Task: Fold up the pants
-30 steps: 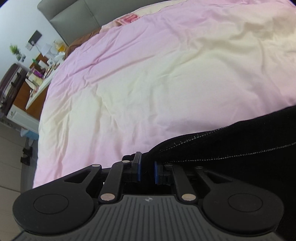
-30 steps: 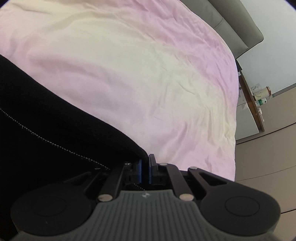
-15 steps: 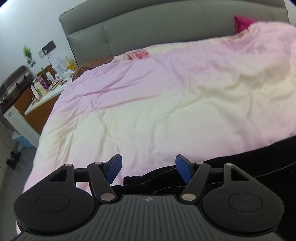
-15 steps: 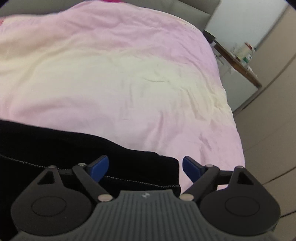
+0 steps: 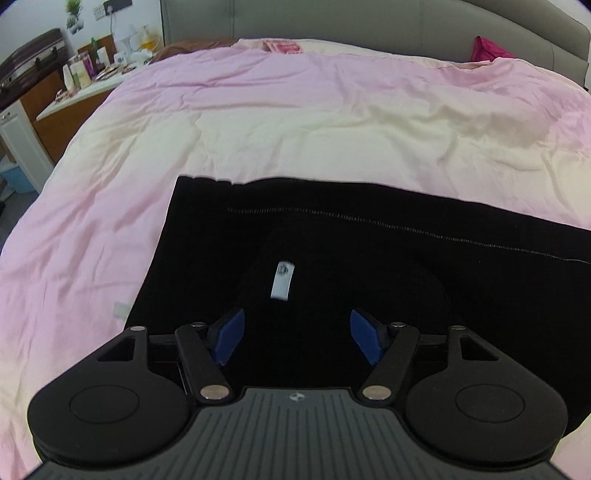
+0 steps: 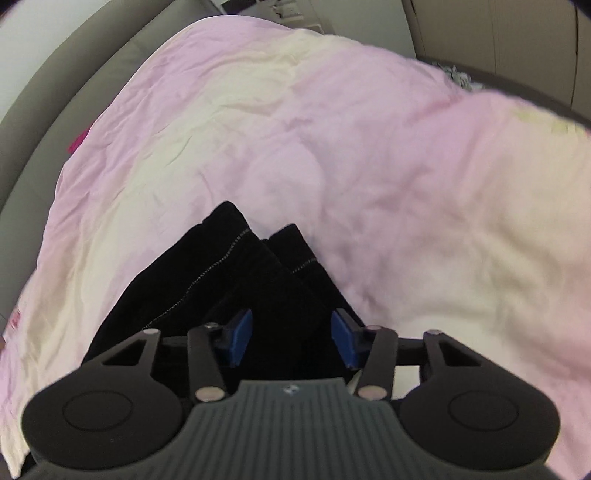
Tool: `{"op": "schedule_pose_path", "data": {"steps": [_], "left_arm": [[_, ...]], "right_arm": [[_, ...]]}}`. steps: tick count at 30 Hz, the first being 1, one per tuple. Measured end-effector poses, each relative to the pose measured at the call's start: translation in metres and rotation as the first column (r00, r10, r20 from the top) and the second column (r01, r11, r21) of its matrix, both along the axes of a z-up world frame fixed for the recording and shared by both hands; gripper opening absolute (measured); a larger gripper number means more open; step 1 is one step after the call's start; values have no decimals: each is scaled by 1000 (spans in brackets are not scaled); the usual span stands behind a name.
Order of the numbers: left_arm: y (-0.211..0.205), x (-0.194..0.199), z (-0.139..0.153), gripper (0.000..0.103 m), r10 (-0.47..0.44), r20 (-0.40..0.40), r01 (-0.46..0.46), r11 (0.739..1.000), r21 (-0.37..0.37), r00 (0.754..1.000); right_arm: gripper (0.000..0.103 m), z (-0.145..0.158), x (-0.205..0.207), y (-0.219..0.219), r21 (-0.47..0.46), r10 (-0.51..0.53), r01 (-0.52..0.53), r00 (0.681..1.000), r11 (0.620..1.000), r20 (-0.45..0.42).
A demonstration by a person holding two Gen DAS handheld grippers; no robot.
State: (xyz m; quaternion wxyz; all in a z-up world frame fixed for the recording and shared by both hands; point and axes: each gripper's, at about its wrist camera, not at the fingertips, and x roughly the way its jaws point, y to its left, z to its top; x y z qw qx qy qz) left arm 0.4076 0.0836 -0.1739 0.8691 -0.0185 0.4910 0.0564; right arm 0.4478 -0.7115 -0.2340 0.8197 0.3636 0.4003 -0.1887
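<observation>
Black pants (image 5: 369, 258) with pale stitching lie flat on the pink and cream duvet (image 5: 295, 129). A white label (image 5: 282, 275) shows at the waistband opening. My left gripper (image 5: 297, 338) is open and empty, hovering over the waist end. In the right wrist view the two leg ends of the pants (image 6: 251, 266) point away, lying side by side. My right gripper (image 6: 291, 339) is open and empty above the legs.
A grey headboard (image 5: 369, 26) stands at the far end of the bed. A bedside counter (image 5: 81, 85) with bottles and a cabinet stand at the left. A magenta cloth (image 5: 487, 48) lies by the headboard. The duvet's edge (image 6: 535, 110) drops off at the right.
Both grippers were shut on the pants a second ago. They opened, let go of the cloth, and pulled back and up; the pants now lie flat. The right view has swung round.
</observation>
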Motion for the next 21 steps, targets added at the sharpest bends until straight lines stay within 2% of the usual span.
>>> {"op": "schedule_pose_path", "data": {"steps": [3,5,6,7,8,9,12,14,15,17,19,21], "left_arm": [[3,-19,-1,76,57,-4,-57,998,-20,998],[5,-30,-2,76,77,-17,-78,996,-36,997],[5,-33,-2,76,82,-25,-83,996,-28,996],[4,-36,-1,76,86,-31,-87,996,-13,996],[3,-38,-1,76,89,-30,-89,996,2,996],[2,-40,1,76,88,-27,-87,996,10,996],[-3,-43,0,76,95,-24,-94,995,14,995],[-8,-45,-3,75,91,-29,-91,996,10,995],[-12,-46,-6,75,89,-34,-89,996,5,995],[-19,-49,-11,74,80,-50,-80,997,-5,996],[-25,-51,-14,74,63,-60,-64,998,-11,996],[-29,-55,-12,74,52,-50,-53,998,-21,997]], "right_arm": [[37,-24,0,-10,99,-67,64,997,993,32],[38,-36,0,-17,168,-125,112,990,979,69],[35,-42,0,-21,212,-161,143,984,967,74],[19,-46,-1,-23,247,-193,168,978,954,78],[15,-44,-1,-24,260,-192,162,977,952,94],[11,-36,-1,-23,243,-173,142,979,960,112],[9,5,-15,-16,173,-131,94,967,980,218],[8,27,-26,-16,114,-110,84,963,990,246],[8,28,-30,-18,84,-102,85,967,993,234],[8,10,-33,-24,73,-105,94,981,993,166],[8,-18,-34,-30,117,-139,126,984,985,114],[8,-37,-33,-32,128,-133,119,986,985,103]]}}
